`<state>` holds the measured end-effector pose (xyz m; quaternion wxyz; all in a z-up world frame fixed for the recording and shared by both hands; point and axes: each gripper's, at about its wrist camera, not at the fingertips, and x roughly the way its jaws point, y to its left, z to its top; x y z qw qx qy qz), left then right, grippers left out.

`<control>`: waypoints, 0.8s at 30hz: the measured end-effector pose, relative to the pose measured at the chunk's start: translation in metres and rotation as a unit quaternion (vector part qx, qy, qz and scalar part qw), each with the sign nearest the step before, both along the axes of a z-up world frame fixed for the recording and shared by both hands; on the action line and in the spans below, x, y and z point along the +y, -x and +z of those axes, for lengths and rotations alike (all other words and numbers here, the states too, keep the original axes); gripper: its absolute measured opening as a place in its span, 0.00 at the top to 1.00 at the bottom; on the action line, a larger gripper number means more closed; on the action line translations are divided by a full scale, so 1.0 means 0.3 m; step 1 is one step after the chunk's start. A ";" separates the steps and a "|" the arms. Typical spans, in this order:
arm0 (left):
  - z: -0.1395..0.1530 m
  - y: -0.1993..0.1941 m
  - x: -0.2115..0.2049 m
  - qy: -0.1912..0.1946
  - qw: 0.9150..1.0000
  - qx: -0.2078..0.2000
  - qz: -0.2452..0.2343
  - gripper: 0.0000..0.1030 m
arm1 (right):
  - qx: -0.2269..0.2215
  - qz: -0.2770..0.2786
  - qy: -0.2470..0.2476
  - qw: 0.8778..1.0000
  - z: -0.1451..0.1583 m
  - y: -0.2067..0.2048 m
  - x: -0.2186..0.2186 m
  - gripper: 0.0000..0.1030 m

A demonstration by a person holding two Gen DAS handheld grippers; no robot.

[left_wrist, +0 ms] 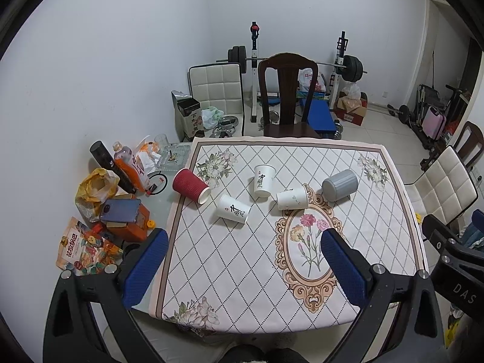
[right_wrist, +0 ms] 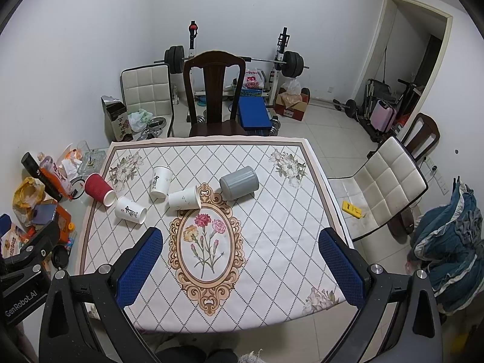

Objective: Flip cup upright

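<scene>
Several cups are on the floral tablecloth [left_wrist: 242, 257]. A red ribbed cup [left_wrist: 190, 185] [right_wrist: 99, 188] lies on its side at the left. A white printed cup [left_wrist: 233, 210] [right_wrist: 130, 210] lies on its side. Another white printed cup [left_wrist: 263, 180] [right_wrist: 160, 181] stands on the cloth, wide end up. A plain white cup [left_wrist: 292, 199] [right_wrist: 184, 198] and a grey cup [left_wrist: 340, 184] [right_wrist: 239, 182] lie on their sides. My left gripper [left_wrist: 245, 239] and right gripper [right_wrist: 240, 236] are both open and empty, hovering above the table's near part, well short of the cups.
Clutter sits on the table's left edge: bottles [left_wrist: 130, 166], a phone [left_wrist: 121, 210], snack bags [left_wrist: 84, 246], a yellow bag [left_wrist: 95, 187]. A dark wooden chair [left_wrist: 287, 96] stands behind the table, a white chair [right_wrist: 384, 181] to the right. Gym gear lines the back wall.
</scene>
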<state>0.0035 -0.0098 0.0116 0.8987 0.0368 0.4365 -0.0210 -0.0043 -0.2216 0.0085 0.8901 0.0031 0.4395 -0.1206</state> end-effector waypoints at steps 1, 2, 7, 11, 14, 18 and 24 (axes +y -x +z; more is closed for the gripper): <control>-0.001 0.002 0.002 0.000 1.000 0.000 -0.001 0.00 | 0.000 0.000 0.000 1.000 0.001 0.000 -0.001 0.00; -0.002 0.003 0.002 0.000 1.000 0.000 -0.001 0.00 | 0.000 0.000 0.000 1.000 0.000 0.000 0.000 0.00; -0.001 0.004 0.001 0.000 1.000 0.000 -0.001 0.00 | -0.001 -0.001 0.000 1.000 0.003 0.001 0.000 0.00; -0.003 0.004 0.003 0.000 1.000 0.000 -0.001 0.00 | -0.001 0.000 0.001 1.000 0.004 0.002 0.001 0.00; -0.003 0.005 0.003 0.000 1.000 -0.001 -0.001 0.00 | -0.001 0.000 0.000 1.000 0.005 0.003 0.002 0.00; -0.001 0.004 0.002 0.000 1.000 -0.001 -0.001 0.00 | -0.001 0.000 0.000 1.000 0.007 0.004 0.003 0.00; -0.001 0.005 0.002 0.001 1.000 -0.001 -0.001 0.00 | -0.001 -0.001 0.001 1.000 0.010 0.005 0.001 0.00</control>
